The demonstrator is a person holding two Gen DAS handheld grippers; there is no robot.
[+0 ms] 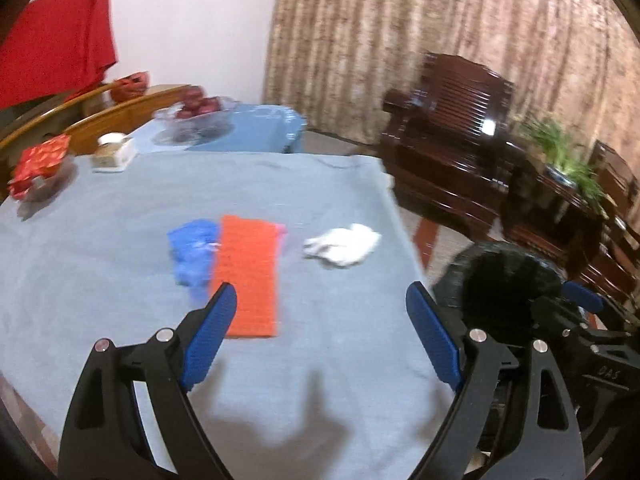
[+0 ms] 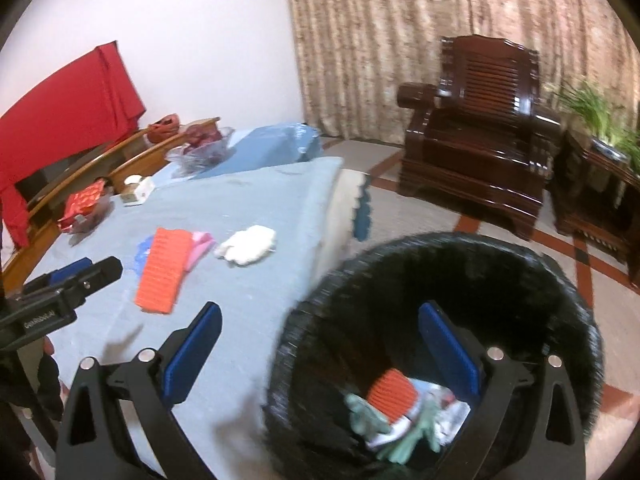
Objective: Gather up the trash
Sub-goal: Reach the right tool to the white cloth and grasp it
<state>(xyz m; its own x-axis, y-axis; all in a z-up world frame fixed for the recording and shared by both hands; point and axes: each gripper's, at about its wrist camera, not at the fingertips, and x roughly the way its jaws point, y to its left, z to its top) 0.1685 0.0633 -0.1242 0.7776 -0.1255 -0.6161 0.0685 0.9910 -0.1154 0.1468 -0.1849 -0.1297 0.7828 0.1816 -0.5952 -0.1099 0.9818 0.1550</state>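
Three pieces of trash lie on the blue-covered table (image 1: 100,280), ahead of the left gripper (image 1: 320,336): an orange ridged sheet (image 1: 248,276) just beyond its left finger, a crumpled blue wrapper (image 1: 192,250) touching the sheet's left edge, and a white crumpled tissue (image 1: 342,246) ahead and to the right, near the table's edge. Both grippers stand wide apart and empty. The right gripper (image 2: 320,356) hangs over the black bin (image 2: 568,280).

The next pick is probably the orange sheet. Because it lies flat, the fingers should come down straddling a long edge so they can pinch it up.

Only the right wrist view looks into the bin, showing another orange piece (image 2: 394,394) and green and white scraps. It also shows a pink scrap (image 2: 198,246) more clearly, beside the orange sheet.
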